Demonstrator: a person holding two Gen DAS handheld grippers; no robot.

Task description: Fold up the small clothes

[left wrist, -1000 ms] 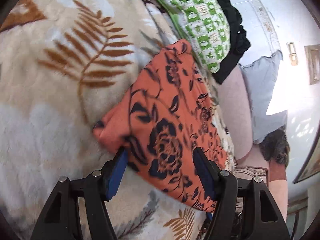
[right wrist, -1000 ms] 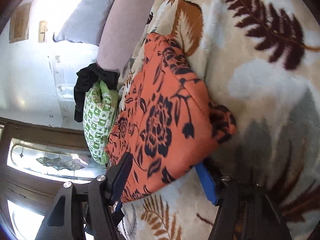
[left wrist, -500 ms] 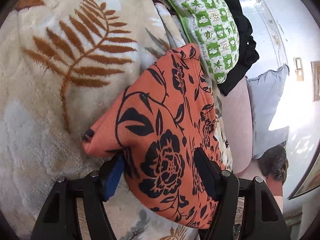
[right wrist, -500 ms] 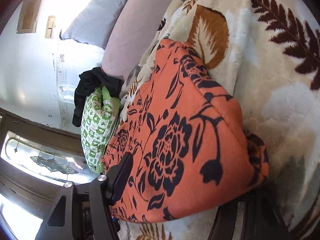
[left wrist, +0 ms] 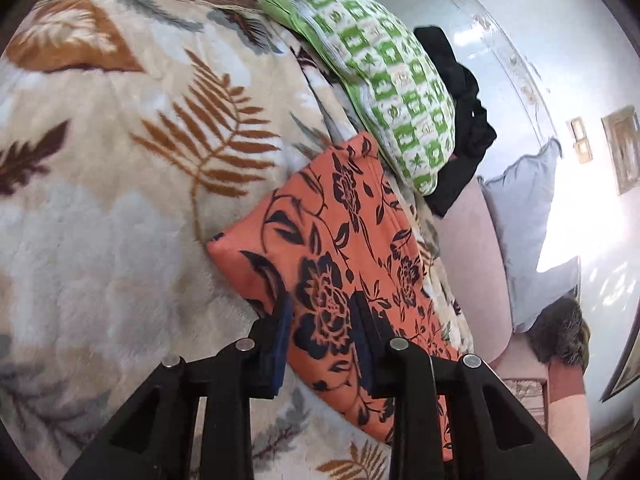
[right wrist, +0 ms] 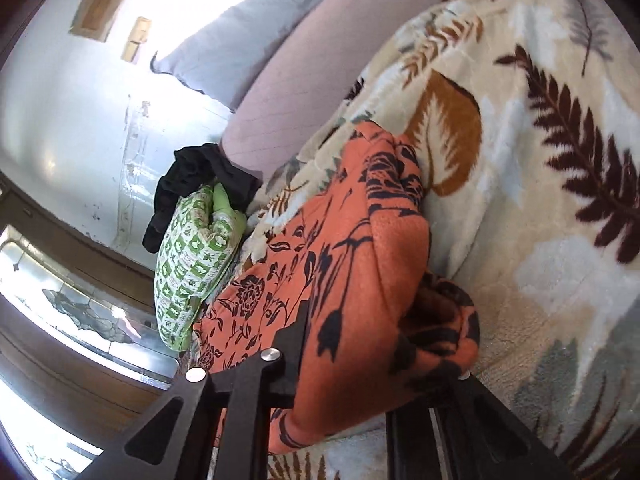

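An orange garment with black flowers [left wrist: 332, 220] lies folded on a fern-print blanket [left wrist: 120, 200]. My left gripper [left wrist: 324, 324] holds its near edge: the blue pads [left wrist: 285, 320] are closing and pinch a bunched strip of the cloth between them. In the right wrist view the same garment [right wrist: 352, 240] is raised and humped over my right gripper [right wrist: 352, 360]. Its jaws are closing on the cloth. The left finger [right wrist: 296, 340] shows, while the right one is buried under an orange fold.
A green-and-white checked bundle [left wrist: 384, 92] lies just beyond the garment, with a black garment [left wrist: 460, 120] behind it. A pink sofa back [left wrist: 472, 264] and a pale blue cushion [left wrist: 528, 232] border the blanket. The blanket [right wrist: 540, 160] spreads wide to the right.
Both grippers' jaws have narrowed from wide apart onto the garment's near edge. The cloth has bunched and risen between them, and on the right it now covers one finger.
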